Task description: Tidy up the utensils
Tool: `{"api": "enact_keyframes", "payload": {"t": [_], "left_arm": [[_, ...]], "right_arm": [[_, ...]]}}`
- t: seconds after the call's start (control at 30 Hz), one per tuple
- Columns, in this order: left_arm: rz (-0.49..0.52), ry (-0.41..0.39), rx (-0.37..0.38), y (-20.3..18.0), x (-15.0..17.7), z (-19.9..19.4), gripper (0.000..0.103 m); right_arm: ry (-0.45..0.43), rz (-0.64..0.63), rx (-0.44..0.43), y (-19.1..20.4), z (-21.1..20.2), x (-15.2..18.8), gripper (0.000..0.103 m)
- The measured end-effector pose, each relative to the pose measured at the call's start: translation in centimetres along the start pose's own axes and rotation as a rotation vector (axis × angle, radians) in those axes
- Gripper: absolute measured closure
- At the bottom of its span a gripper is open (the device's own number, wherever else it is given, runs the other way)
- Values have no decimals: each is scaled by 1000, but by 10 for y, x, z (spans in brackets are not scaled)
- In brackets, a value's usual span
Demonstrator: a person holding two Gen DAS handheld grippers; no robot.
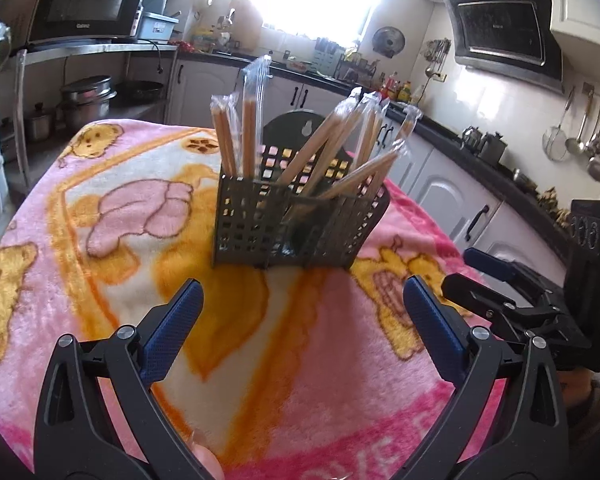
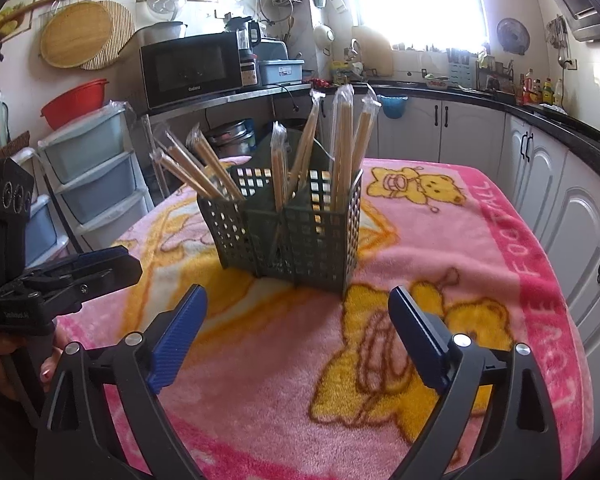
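A dark green perforated utensil basket (image 1: 256,224) (image 2: 300,236) stands upright on a pink blanket with bear pictures. Several pairs of wooden chopsticks in clear plastic wrappers (image 1: 250,120) (image 2: 342,136) lean out of its compartments. My left gripper (image 1: 302,292) hovers over the blanket in front of the basket, jaws wide apart with nothing between them. My right gripper (image 2: 298,300) also stands open and empty just short of the basket. Each gripper shows at the edge of the other's view, the right gripper (image 1: 496,280) and the left gripper (image 2: 80,272), held by a hand (image 2: 4,360).
The pink blanket (image 1: 320,380) (image 2: 260,360) covers the table. Around it are white kitchen cabinets (image 2: 548,184) with a dark countertop, a microwave (image 2: 192,68) on a metal shelf, plastic drawers (image 2: 96,180) and hanging ladles (image 1: 588,140).
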State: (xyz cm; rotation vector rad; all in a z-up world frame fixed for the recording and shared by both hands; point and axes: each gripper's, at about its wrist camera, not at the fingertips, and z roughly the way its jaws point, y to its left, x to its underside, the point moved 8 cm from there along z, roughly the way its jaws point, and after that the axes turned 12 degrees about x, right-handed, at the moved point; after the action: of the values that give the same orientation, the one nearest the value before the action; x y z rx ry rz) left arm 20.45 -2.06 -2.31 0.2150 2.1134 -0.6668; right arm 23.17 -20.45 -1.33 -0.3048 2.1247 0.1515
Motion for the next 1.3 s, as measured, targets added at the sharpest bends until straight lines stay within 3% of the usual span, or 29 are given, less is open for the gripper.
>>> {"api": "enact_keyframes", "payload": {"t": [0.23, 0.47, 0.87, 1.07, 1.3], "left_arm": [[1, 7, -34, 4, 17, 3, 11], [-34, -47, -76, 14, 32, -1, 11], [-4, -178, -139, 16, 30, -16, 10], [42, -221, -277, 17, 25, -21, 10], [61, -235, -315, 19, 25, -24, 10]], "right_arm": [[19, -16, 30, 1, 5, 24, 8], [-10, 0, 74, -1, 6, 38, 8], [-233, 17, 147, -11, -21, 24, 7], [-323, 31, 165, -14, -34, 18, 7], [-370, 60, 168, -16, -41, 17, 7]]}}
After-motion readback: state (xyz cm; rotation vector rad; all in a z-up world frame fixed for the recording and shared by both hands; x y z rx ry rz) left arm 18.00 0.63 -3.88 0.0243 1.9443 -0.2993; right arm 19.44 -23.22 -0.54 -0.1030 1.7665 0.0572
